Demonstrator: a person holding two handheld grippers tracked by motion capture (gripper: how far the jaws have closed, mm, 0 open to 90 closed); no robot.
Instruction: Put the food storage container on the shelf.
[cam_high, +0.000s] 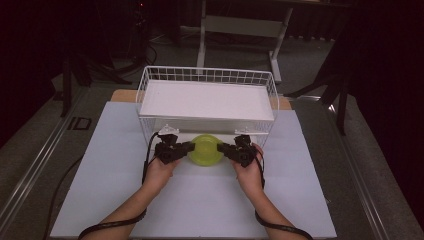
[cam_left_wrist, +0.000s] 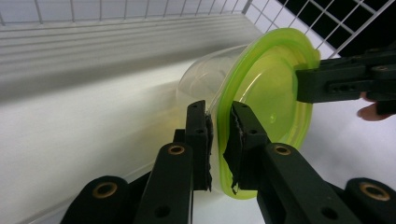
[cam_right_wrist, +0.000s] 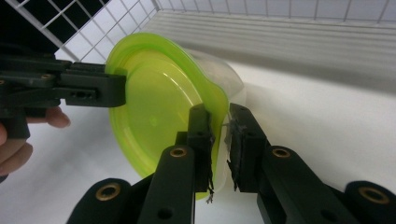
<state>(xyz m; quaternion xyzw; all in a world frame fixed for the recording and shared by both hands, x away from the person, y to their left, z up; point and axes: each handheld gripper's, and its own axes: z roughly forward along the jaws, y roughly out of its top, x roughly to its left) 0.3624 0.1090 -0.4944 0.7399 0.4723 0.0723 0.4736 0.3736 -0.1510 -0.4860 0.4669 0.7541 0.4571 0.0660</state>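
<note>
A clear round container with a lime-green lid (cam_high: 205, 149) is tipped on its side, lid toward me, at the front of the white wire rack's (cam_high: 150, 82) lower level. My left gripper (cam_high: 189, 147) is shut on the lid's left rim and my right gripper (cam_high: 221, 148) on its right rim. In the left gripper view, the jaws (cam_left_wrist: 219, 112) pinch the green rim (cam_left_wrist: 271, 88), and the right gripper (cam_left_wrist: 303, 84) bites the far edge. The right gripper view shows its jaws (cam_right_wrist: 218, 114) clamping the lid's rim (cam_right_wrist: 154, 112), with the left gripper (cam_right_wrist: 119, 91) opposite.
The rack carries a white board (cam_high: 207, 100) as its upper shelf, low over the container. It stands at the back of a white mat (cam_high: 200, 205). Cables trail from both grippers along the forearms. A desk frame (cam_high: 240, 25) stands on the dark floor behind.
</note>
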